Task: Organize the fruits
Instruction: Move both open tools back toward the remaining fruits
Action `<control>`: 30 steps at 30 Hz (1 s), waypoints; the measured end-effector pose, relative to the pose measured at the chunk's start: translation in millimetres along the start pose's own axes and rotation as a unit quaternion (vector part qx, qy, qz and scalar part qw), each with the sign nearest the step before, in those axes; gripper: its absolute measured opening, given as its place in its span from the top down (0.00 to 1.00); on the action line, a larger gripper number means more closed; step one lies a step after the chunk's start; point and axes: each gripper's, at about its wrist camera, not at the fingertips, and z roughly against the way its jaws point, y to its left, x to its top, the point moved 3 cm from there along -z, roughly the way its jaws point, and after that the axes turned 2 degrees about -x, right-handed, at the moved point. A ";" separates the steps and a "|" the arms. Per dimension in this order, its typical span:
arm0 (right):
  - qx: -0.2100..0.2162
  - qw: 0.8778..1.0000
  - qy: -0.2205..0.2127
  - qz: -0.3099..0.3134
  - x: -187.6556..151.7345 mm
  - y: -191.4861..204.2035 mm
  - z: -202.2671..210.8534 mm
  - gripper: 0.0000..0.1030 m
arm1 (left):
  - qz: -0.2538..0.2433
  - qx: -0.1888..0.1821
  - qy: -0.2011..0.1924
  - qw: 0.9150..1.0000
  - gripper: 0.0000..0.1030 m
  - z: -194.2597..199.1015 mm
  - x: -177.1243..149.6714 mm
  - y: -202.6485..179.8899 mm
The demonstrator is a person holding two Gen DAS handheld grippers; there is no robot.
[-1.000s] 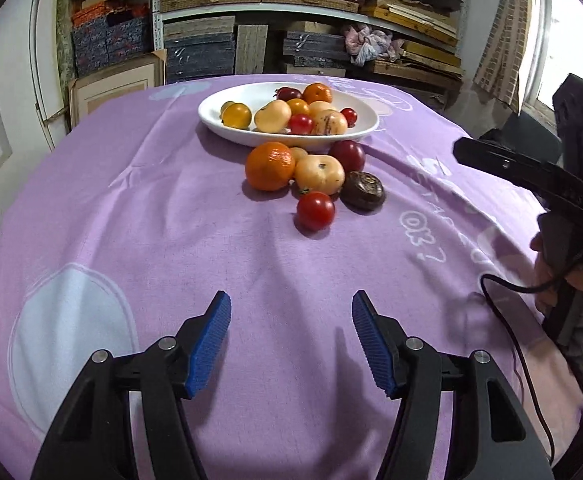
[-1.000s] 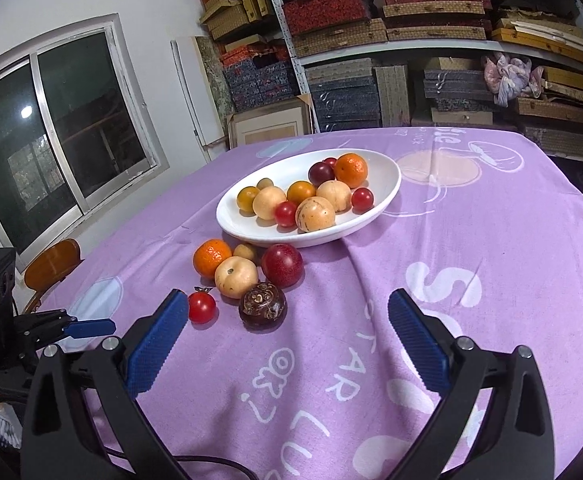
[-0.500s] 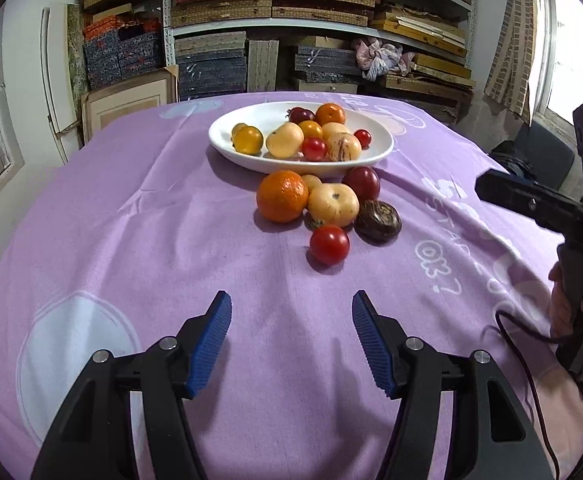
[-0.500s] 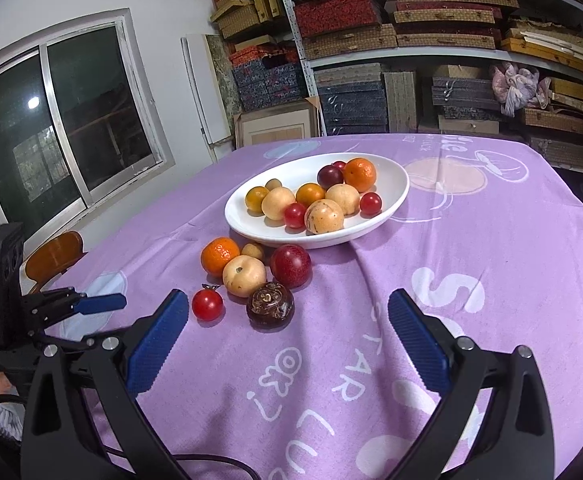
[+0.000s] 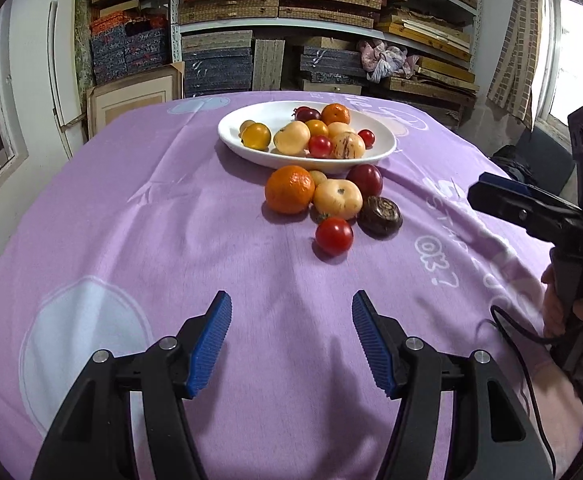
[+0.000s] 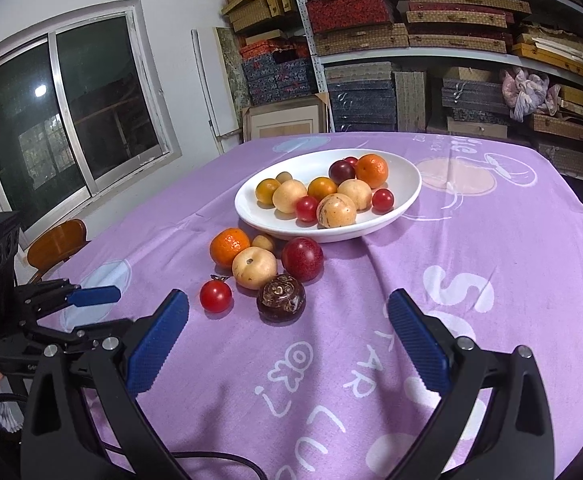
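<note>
A white oval bowl [image 5: 383,152] [image 6: 407,196] on the purple cloth holds several fruits. In front of it lie loose fruits: an orange mandarin [image 5: 289,189] [image 6: 228,246], a pale peach-like fruit [image 5: 337,199] [image 6: 254,267], a dark red plum [image 5: 364,180] [image 6: 302,259], a brown wrinkled fruit [image 5: 380,210] [image 6: 280,298] and a red cherry tomato [image 5: 334,235] [image 6: 215,297]. My left gripper [image 5: 291,332] is open and empty, short of the tomato. My right gripper [image 6: 287,340] is open and empty, just short of the brown fruit.
The right gripper shows at the right edge of the left wrist view [image 5: 531,212]; the left one shows at the left of the right wrist view [image 6: 51,300]. Shelves of boxes [image 6: 411,40] stand behind the table. A wooden chair [image 6: 55,242] and a window [image 6: 63,120] are at left.
Both grippers have moved forward toward the loose fruits, which now look larger and nearer. Both stay open; no fruit has moved.
</note>
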 end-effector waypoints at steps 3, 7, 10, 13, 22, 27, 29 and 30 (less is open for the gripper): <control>-0.001 1.000 -0.005 -0.004 1.1 -1.0 2.6 0.05 | 0.004 -0.006 0.003 1.000 0.38 0.6 -12.8 -5.0; -0.001 1.000 -0.006 -0.005 1.5 -1.7 3.3 0.05 | 0.009 -0.005 0.003 1.000 0.38 -5.5 -17.0 -8.4; 0.000 1.000 -0.005 -0.002 1.2 -0.6 4.1 0.05 | 0.023 0.003 -0.001 1.000 0.38 -9.9 -10.6 -3.1; 0.002 1.000 -0.002 0.001 1.0 0.4 2.7 0.05 | 0.028 0.014 -0.010 0.999 0.38 -15.7 -0.5 3.8; 0.016 0.999 0.033 0.012 -3.6 11.2 -16.2 0.05 | 0.037 0.007 0.003 0.999 0.38 -27.2 23.2 19.9; 0.000 0.996 0.075 0.053 -2.0 24.6 -38.6 0.05 | 0.028 0.002 -0.009 1.000 0.32 -38.6 57.4 20.6; -0.007 0.994 0.082 0.071 0.8 28.9 -44.7 0.05 | 0.017 0.006 -0.008 1.000 0.32 -48.5 68.6 18.1; -0.008 0.994 0.082 0.076 3.2 30.1 -46.4 0.05 | 0.013 0.009 -0.008 1.000 0.32 -53.6 72.8 17.3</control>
